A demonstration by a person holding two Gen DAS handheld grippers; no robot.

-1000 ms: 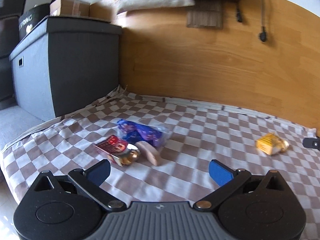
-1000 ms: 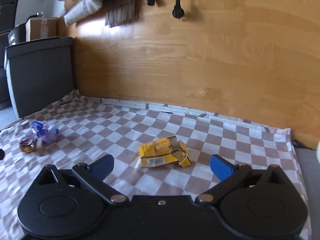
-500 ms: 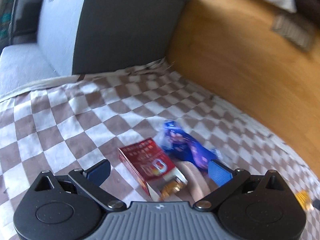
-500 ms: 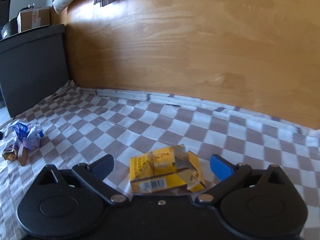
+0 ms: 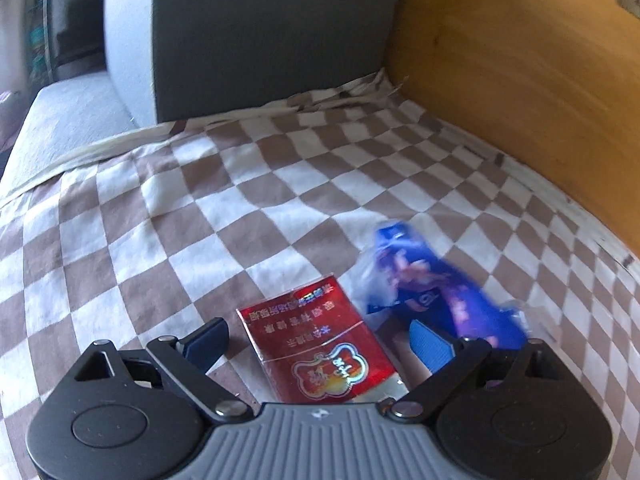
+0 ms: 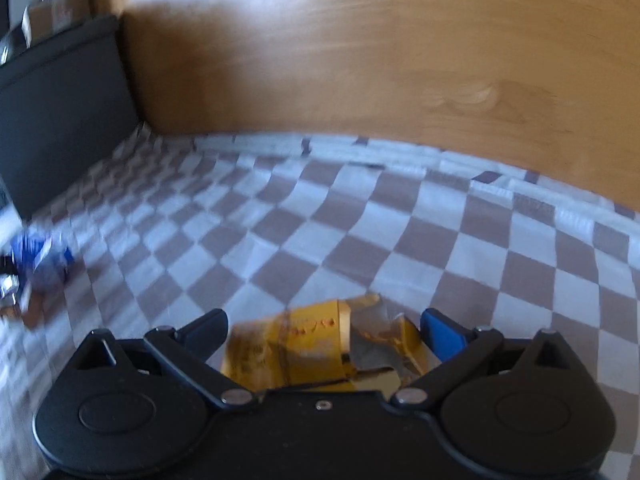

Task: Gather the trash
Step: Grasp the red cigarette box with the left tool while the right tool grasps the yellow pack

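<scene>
The left gripper (image 5: 318, 338) points steeply down at a brown-and-white checked cloth (image 5: 208, 216), its blue-padded jaws spread wide; they have just been closing a little. Between them lies a red cigarette pack (image 5: 320, 344), flat on the cloth with its printed face up, and neither pad touches it: a strip of cloth shows between the left pad and the pack's edge. Just right of the pack, partly behind the right finger, a crumpled blue wrapper (image 5: 436, 296) lies blurred; whether it touches the pack I cannot tell. Beyond both, the cloth runs to a dark grey upholstered box (image 5: 264, 28) straight ahead and a wooden panel (image 5: 516, 60) ahead on the right.

The right gripper (image 6: 322, 330) also tilts down over the same checked cloth (image 6: 360, 232), its jaws standing wide apart. A torn yellow carton (image 6: 308, 344), silver lining showing at its ripped end, lies between the fingers close to the gripper's body. The right pad is just beside the torn end, and blur hides whether they touch; the left pad is just clear of the carton. Far off to the left of this gripper the blue wrapper (image 6: 40, 258) appears as a smear near the frame's edge. Farther ahead, the wooden panel (image 6: 360, 60) rises at the cloth's far edge, with the dark box (image 6: 60, 112) at the left.
</scene>
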